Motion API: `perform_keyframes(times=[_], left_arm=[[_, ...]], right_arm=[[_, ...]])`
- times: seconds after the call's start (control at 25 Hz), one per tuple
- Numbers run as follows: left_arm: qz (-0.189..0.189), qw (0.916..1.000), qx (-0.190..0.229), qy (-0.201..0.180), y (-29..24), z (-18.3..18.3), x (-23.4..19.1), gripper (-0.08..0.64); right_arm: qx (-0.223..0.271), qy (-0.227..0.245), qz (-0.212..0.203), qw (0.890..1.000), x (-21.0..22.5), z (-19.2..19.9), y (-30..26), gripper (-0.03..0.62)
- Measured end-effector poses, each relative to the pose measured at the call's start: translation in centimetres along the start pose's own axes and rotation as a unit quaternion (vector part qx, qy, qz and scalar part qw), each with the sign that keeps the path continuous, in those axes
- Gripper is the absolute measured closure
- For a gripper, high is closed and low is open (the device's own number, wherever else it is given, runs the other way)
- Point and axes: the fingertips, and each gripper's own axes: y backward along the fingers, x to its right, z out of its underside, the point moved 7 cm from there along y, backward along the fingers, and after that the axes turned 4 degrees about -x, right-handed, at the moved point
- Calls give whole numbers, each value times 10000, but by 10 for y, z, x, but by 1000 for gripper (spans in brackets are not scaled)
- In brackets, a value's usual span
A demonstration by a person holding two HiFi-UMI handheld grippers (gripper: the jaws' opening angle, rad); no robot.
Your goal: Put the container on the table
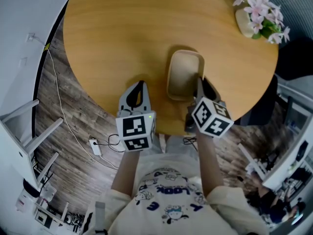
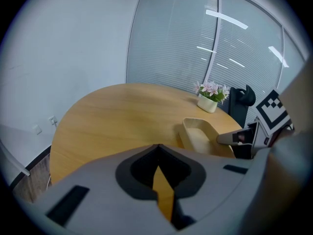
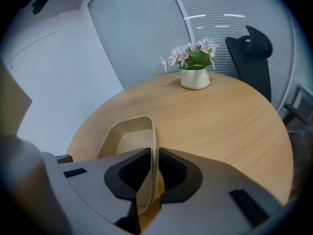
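- The container (image 1: pixel 185 75), a shallow pale beige tray with rounded corners, lay empty on the round wooden surface (image 1: pixel 122 33). It sat toward 6 o'clock, close to the edge nearest the person, with its long side running from 12 to 6.
- The right gripper (image 3: pixel 152 153) had its fingers pinching the container's right-hand wall near the near corner. One dark pad was inside the tray and the other outside, with the thin wall upright between them.
- Seen from overhead, the right gripper (image 1: pixel 199 81) reached in from 5 o'clock of the container.
- The left gripper (image 2: pixel 157 147) had its fingers pressed together at the tips and held nothing. Bare wood showed through the small gap behind them.
- The left gripper (image 1: pixel 139 86) hung over the surface edge at 8 o'clock of the container, near it but apart.
- Each gripper's cube showed black-and-white square markers only, with no letters.
- A white pot of pink flowers (image 1: pixel 254 16) stood at 2 o'clock on the surface, well apart from the container. I saw no label on it.
- A black chair (image 3: pixel 254 48) stood beyond the surface, behind the flowers.
- The person's pale shirt (image 1: pixel 166 199) carried blue cartoon print. One word on it seemed to read "LOOK", and the rest was too small to make out.
- A white cable with a small white adapter (image 1: pixel 95 146) lay on the grey wood floor at 8 o'clock.
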Motion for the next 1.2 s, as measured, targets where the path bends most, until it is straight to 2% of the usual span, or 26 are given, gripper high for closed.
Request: perform_keyframes(times=[0.12, 0.4, 0.64, 1.2], left_arm=[[9, 9999, 138, 10, 4, -7, -1, 555], [38, 9978, 658, -49, 12, -36, 2, 557], [54, 9936, 1124, -121, 13, -62, 2, 557], [146, 9765, 2124, -345, 34, -115, 11, 557]], right_arm=[[106, 74, -16, 9999, -4, -6, 5, 512], [709, 528, 80, 9961, -14, -31, 20, 514], [1215, 844, -20, 9890, -25, -55, 28, 534], [2234, 1184, -209, 9673, -45, -98, 62, 552]])
